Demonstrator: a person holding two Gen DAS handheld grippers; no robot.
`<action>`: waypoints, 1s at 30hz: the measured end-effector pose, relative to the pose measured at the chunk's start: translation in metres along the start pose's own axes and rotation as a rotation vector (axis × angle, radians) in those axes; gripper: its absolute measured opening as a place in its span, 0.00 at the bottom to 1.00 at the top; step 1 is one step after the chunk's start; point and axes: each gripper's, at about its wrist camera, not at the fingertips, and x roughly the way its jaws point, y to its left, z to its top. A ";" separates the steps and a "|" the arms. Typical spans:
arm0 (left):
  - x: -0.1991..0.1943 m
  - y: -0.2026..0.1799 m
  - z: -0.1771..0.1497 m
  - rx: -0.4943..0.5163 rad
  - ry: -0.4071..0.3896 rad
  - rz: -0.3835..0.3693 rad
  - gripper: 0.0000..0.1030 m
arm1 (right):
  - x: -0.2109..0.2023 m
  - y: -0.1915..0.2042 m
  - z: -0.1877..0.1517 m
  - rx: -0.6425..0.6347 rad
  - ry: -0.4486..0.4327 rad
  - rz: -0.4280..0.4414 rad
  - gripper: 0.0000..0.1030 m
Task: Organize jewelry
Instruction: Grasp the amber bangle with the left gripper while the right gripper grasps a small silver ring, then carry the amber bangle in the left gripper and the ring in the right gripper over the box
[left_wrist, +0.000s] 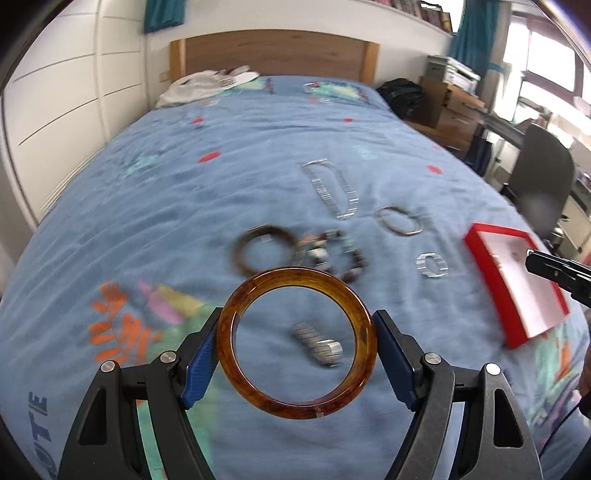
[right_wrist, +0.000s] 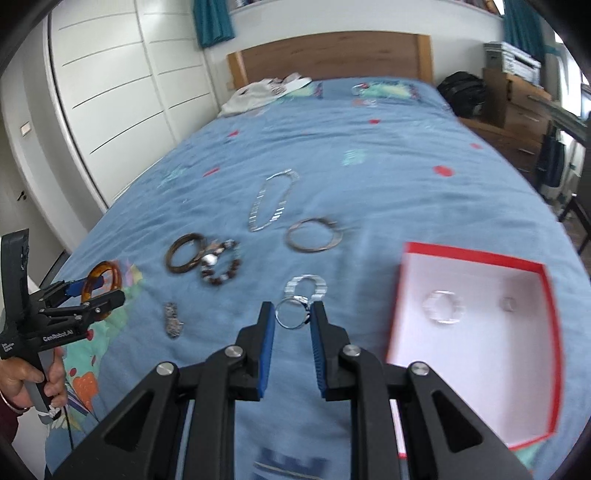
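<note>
My left gripper (left_wrist: 297, 345) is shut on an amber bangle (left_wrist: 236, 365), held above the blue bedspread; it also shows in the right wrist view (right_wrist: 96, 295) at far left. My right gripper (right_wrist: 293, 315) is shut on a thin silver ring (right_wrist: 281, 320) above the bed. A red box with a white inside (right_wrist: 476, 350) lies to its right, holding a clear bracelet (right_wrist: 443, 307) and a small ring (right_wrist: 508, 303). On the bed lie a dark bangle (right_wrist: 184, 253), a beaded bracelet (right_wrist: 221, 267), a silver chain (right_wrist: 271, 201), a metal bangle (right_wrist: 314, 235), a clear bracelet (right_wrist: 306, 286) and a small metal piece (right_wrist: 173, 319).
White clothing (right_wrist: 258, 94) lies by the wooden headboard (right_wrist: 328, 55). White wardrobe doors (right_wrist: 110, 92) stand left of the bed. A black bag (right_wrist: 463, 90), cardboard boxes (right_wrist: 513, 96) and a chair (left_wrist: 543, 184) stand on the right side.
</note>
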 end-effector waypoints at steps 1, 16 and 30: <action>-0.001 -0.009 0.002 0.008 -0.002 -0.016 0.75 | -0.007 -0.009 -0.001 0.010 -0.004 -0.013 0.18; 0.037 -0.184 0.031 0.173 0.035 -0.294 0.75 | -0.041 -0.132 -0.029 0.087 0.062 -0.101 0.18; 0.091 -0.287 0.018 0.364 0.169 -0.383 0.75 | -0.011 -0.182 -0.055 0.026 0.212 -0.028 0.18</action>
